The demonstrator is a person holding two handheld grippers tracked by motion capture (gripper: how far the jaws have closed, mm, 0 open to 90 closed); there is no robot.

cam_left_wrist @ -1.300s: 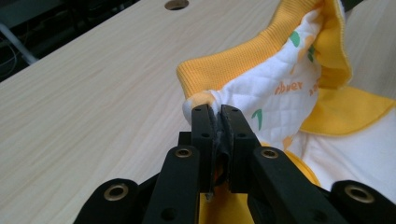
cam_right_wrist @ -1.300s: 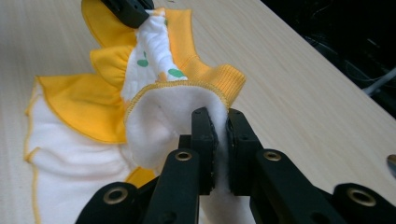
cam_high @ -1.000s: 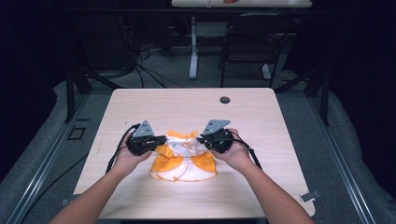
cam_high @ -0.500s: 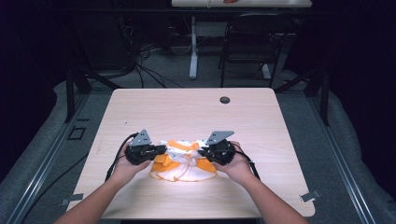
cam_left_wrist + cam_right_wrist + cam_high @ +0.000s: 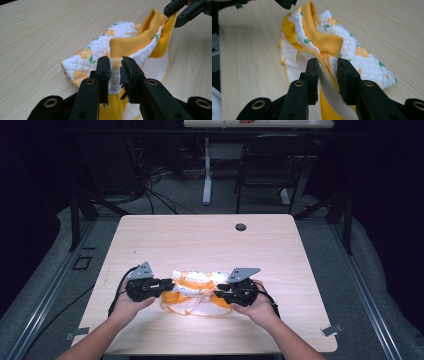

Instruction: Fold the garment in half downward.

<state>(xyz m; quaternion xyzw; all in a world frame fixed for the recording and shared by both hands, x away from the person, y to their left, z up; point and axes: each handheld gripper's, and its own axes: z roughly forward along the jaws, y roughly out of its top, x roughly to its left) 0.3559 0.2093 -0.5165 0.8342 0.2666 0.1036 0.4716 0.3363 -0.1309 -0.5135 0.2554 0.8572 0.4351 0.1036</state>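
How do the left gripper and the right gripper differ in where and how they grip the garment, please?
The left gripper pinches white quilted floral fabric at the garment's left end; the right gripper pinches a yellow-trimmed edge at its right end. Both point inward, jaws narrowly parted around cloth.

From my high view the wooden table (image 5: 210,245) is evenly lit from above while the room around it falls into deep shadow. That picture is soft and slightly grainy. In my gripper views the quilted garment (image 5: 105,50) is sharp and bright, without glare; the black jaws close to the lens look slightly soft.
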